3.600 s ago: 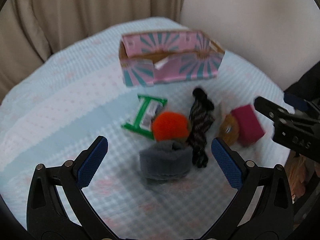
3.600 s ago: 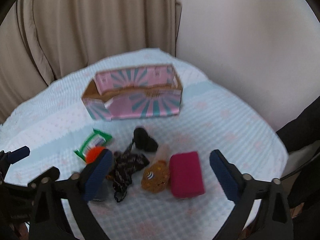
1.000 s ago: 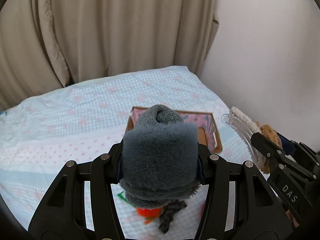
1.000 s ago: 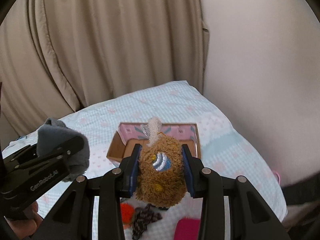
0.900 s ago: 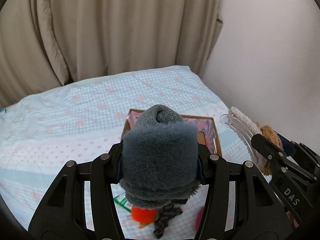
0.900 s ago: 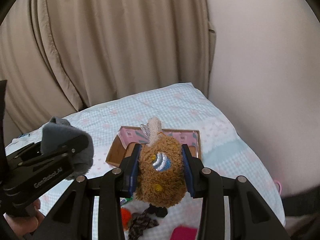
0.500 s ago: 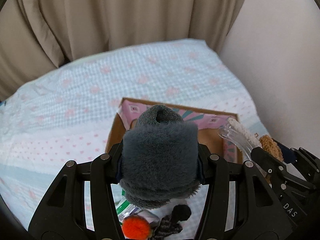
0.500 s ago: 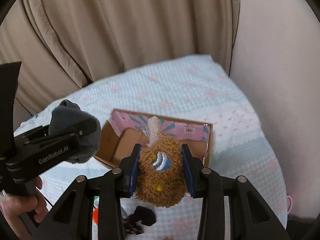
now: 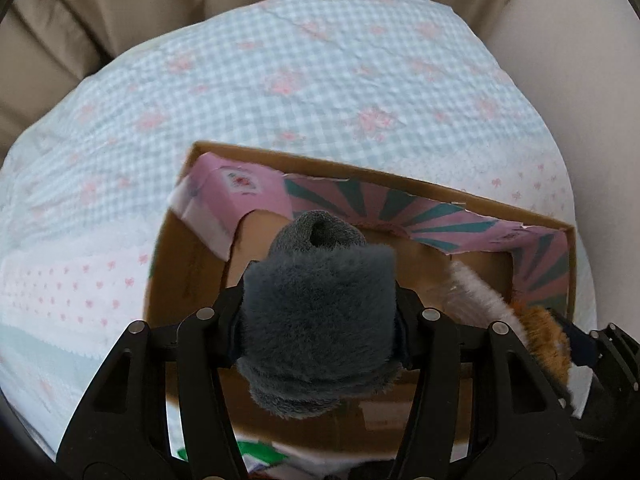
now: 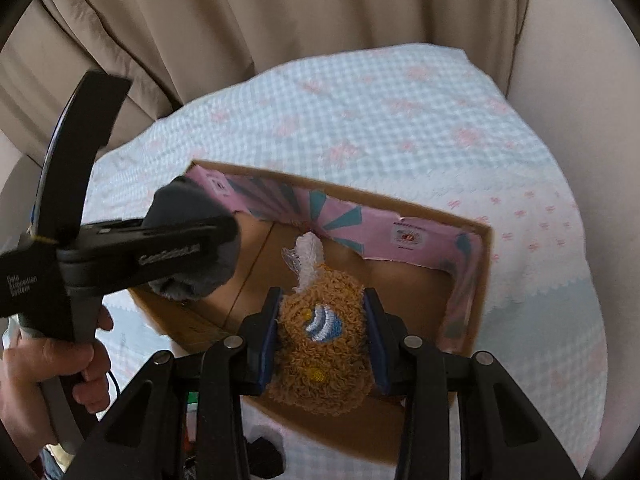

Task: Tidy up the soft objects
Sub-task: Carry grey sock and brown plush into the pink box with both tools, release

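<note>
My left gripper (image 9: 320, 320) is shut on a grey fuzzy sock (image 9: 316, 312) and holds it above the open cardboard box (image 9: 384, 186) with its pink and teal lining. My right gripper (image 10: 322, 336) is shut on a brown plush toy (image 10: 324, 356) with a white tuft, also over the box (image 10: 476, 280). In the right wrist view the left gripper (image 10: 188, 248) with the sock (image 10: 180, 204) hangs over the box's left part. In the left wrist view the plush (image 9: 540, 336) shows at the right, over the box's right end.
The box stands on a bed with a light blue checked cover (image 9: 280, 80). A beige curtain (image 10: 240, 20) hangs behind, a plain wall (image 10: 580, 60) to the right. A green packet (image 9: 256, 450) and a dark item (image 10: 264, 456) lie in front of the box.
Both grippers have moved forward and tilted down, so the sock and the plush now hang over the box's open top. Both grips are unchanged.
</note>
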Demonstrator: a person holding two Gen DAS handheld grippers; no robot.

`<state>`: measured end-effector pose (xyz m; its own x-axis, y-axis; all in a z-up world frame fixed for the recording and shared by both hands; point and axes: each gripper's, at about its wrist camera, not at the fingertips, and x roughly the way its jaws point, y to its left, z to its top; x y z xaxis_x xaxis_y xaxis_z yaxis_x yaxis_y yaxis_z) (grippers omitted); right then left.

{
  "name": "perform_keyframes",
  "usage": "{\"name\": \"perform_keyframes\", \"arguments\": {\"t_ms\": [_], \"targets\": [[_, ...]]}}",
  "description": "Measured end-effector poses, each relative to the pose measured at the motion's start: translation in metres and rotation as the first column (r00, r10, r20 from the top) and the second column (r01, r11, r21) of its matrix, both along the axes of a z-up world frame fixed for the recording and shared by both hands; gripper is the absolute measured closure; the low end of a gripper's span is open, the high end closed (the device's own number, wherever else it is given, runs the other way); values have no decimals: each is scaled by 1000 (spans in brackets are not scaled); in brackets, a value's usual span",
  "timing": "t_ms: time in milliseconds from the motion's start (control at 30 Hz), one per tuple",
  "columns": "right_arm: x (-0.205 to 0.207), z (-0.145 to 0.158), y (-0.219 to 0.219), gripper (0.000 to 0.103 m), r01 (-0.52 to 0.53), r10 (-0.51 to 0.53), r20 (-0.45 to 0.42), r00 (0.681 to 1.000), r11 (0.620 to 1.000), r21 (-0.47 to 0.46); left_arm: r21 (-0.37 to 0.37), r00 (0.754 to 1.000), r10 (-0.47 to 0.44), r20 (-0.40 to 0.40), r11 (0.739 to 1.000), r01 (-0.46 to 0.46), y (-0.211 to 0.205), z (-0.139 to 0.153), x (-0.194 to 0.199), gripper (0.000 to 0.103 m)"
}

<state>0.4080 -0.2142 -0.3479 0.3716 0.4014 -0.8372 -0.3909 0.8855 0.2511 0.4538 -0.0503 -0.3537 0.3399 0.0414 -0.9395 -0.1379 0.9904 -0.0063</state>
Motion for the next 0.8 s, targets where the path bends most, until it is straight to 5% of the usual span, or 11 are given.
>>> {"name": "perform_keyframes", "arguments": {"t_ms": [100, 133, 200, 233, 267, 533, 800], "targets": [[5, -14, 7, 62, -34, 34, -35, 999, 999, -4, 11, 1000, -22, 14, 1000, 22, -5, 0, 5, 0], [7, -18, 8, 60, -44, 44, -43, 998, 999, -15, 16, 999, -24, 21, 1000, 24, -4, 1, 5, 0], [6, -23, 14, 40, -69, 68, -44, 997, 997, -42, 22, 999, -30, 17, 999, 29, -3, 1, 8, 0], [5, -26, 15, 9, -85, 83, -42, 996, 995, -49, 25, 999, -31, 10, 999, 30, -3, -1, 9, 0], [3, -28, 16, 0, -98, 96, -39, 995, 994, -50, 25, 1000, -30, 6, 999, 30, -1, 0, 11, 0], [-8, -18, 12, 0, -114, 115, 17, 993, 993, -40, 12, 1000, -1, 24, 1000, 1, 7, 20, 1, 0], [-24, 30, 7, 0, -91, 95, 98, 991, 995, -39, 22, 994, 2, 108, 1000, -4, 9, 73, -22, 0]]}}
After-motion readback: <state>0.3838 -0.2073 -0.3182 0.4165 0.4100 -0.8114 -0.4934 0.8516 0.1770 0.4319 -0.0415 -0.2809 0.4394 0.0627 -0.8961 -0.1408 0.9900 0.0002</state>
